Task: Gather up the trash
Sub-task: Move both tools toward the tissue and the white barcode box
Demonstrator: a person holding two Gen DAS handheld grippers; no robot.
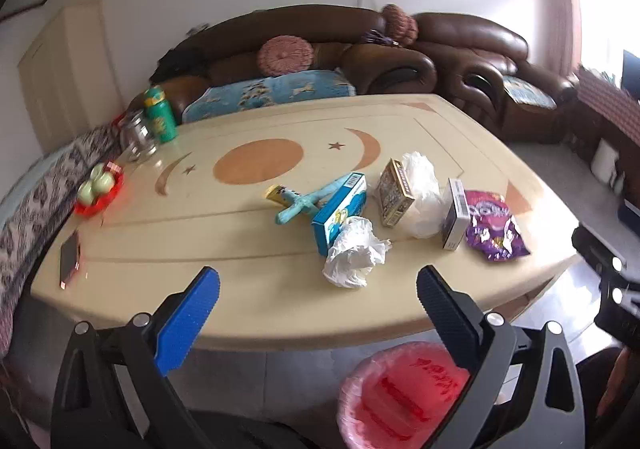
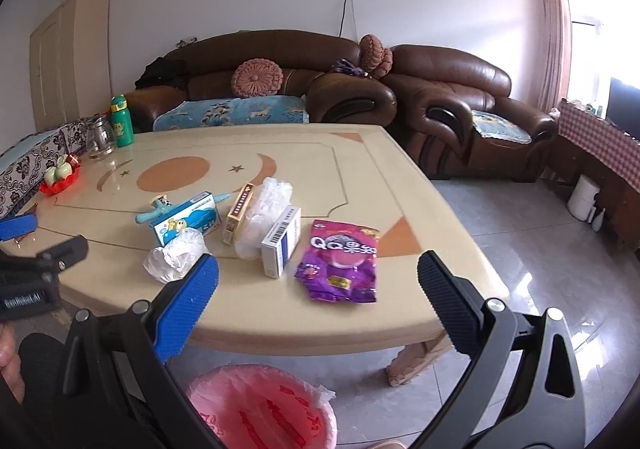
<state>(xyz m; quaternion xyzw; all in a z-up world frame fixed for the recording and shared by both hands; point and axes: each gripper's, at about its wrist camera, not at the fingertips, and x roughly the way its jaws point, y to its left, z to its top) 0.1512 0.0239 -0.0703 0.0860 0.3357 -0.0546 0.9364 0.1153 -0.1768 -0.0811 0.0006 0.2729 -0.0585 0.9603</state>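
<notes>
Red tray (image 1: 98, 205), far left: holds pale green cups (image 1: 96, 183).
Trash on table (image 2: 360, 153): crumpled tissue (image 2: 174, 255), blue carton (image 2: 188, 221), purple "QQ" snack bag (image 2: 340, 261).
Bin (image 2: 256, 409), near floor: pink liner with red writing, unreadable.
Left gripper (image 1: 318, 295): jaws spread wide, holding nothing.
Right gripper (image 2: 318, 291): jaws spread wide, holding nothing.

crumpled tissue (image 1: 354, 253), boxes (image 1: 340, 211) and purple wrapper (image 1: 496, 229) lie clustered on the table.
</notes>
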